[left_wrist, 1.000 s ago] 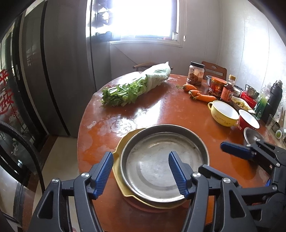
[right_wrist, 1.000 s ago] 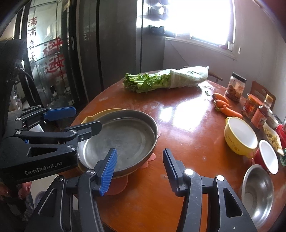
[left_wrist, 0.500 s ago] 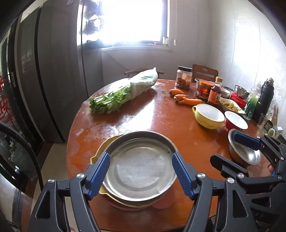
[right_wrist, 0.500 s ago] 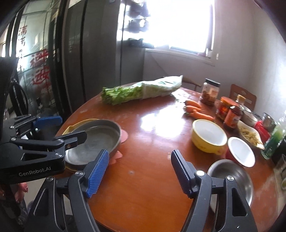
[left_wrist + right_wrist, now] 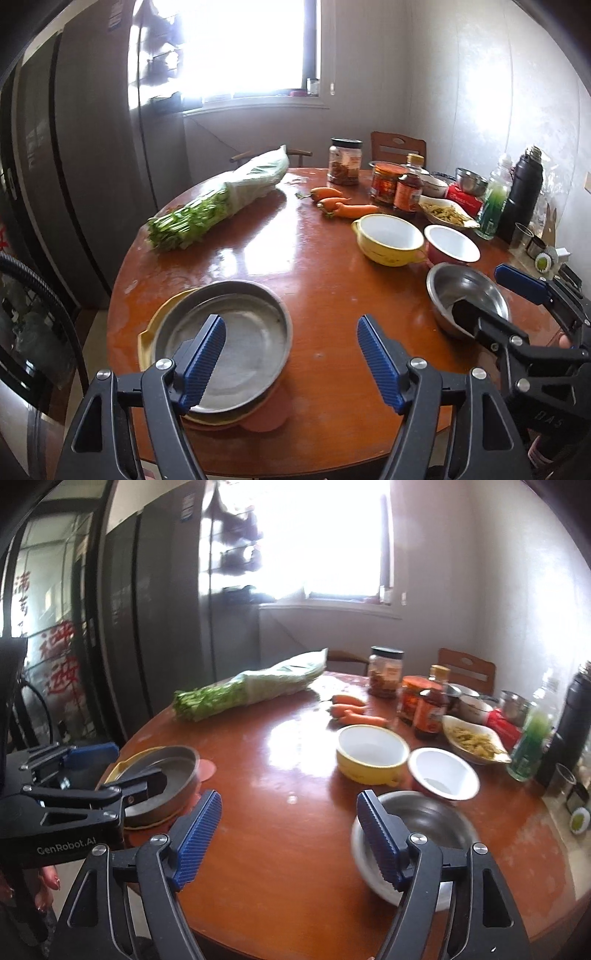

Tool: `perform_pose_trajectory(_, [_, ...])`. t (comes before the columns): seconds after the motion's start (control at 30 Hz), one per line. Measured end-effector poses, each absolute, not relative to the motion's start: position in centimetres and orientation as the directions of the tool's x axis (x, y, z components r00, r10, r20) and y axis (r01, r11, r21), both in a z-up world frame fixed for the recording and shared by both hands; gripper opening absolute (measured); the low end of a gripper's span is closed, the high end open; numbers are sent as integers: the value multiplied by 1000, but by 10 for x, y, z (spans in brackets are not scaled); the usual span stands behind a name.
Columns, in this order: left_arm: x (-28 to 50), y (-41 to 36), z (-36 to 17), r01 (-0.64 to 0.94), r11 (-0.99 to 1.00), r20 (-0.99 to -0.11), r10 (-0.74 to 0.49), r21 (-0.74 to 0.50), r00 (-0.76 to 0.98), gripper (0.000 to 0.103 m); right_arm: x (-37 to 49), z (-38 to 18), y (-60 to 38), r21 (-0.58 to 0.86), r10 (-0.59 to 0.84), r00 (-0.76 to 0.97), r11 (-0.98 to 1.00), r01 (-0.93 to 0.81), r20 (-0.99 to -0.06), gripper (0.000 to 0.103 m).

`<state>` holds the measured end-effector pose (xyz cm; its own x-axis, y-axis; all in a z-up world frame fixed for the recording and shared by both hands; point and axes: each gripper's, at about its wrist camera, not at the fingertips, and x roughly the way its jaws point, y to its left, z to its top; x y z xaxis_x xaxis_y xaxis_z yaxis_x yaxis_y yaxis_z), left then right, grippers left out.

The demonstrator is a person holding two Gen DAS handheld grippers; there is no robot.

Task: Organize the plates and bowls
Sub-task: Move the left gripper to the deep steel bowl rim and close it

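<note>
Both grippers are empty right now. Left gripper (image 5: 290, 354), bottom centre of the left wrist view, has blue ribbed pads spread wide with nothing between them; its jaws have just been opening, though they have barely widened in the last instant. Its left pad covers part of the round grey metal plate (image 5: 251, 332), lower left on the reddish-brown round table (image 5: 295, 266). That plate sits on a yellow plate (image 5: 155, 325), only a rim showing, and a pink piece (image 5: 269, 410) peeks out underneath, shape hard to tell.

Right gripper (image 5: 288, 829), bottom centre of the right wrist view, is also released, and its jaws have just been opening. Its right pad overlaps the near rim of the shiny steel bowl (image 5: 424, 823), blurred, lower right; whether it touches is unclear. Beyond it stand a red bowl with white inside (image 5: 443, 775) and a yellow bowl with white inside (image 5: 373, 757), close together.

Far side: bagged green stalks (image 5: 251, 692), orange carrots (image 5: 354, 712), jars and bottles, labels unreadable. Window glare washes out the top centre. Painted fingernails (image 5: 48, 882) show at the lower left edge.
</note>
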<state>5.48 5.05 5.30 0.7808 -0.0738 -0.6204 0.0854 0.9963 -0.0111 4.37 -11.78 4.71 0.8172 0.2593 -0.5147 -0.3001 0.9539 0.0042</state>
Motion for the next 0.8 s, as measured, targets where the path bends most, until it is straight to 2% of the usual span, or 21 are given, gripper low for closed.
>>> perform_pose_trajectory(0.8, [81, -58, 46, 244, 970, -646, -187, -1, 740, 80, 34, 36, -255, 49, 1, 866, 998, 27, -499, 80])
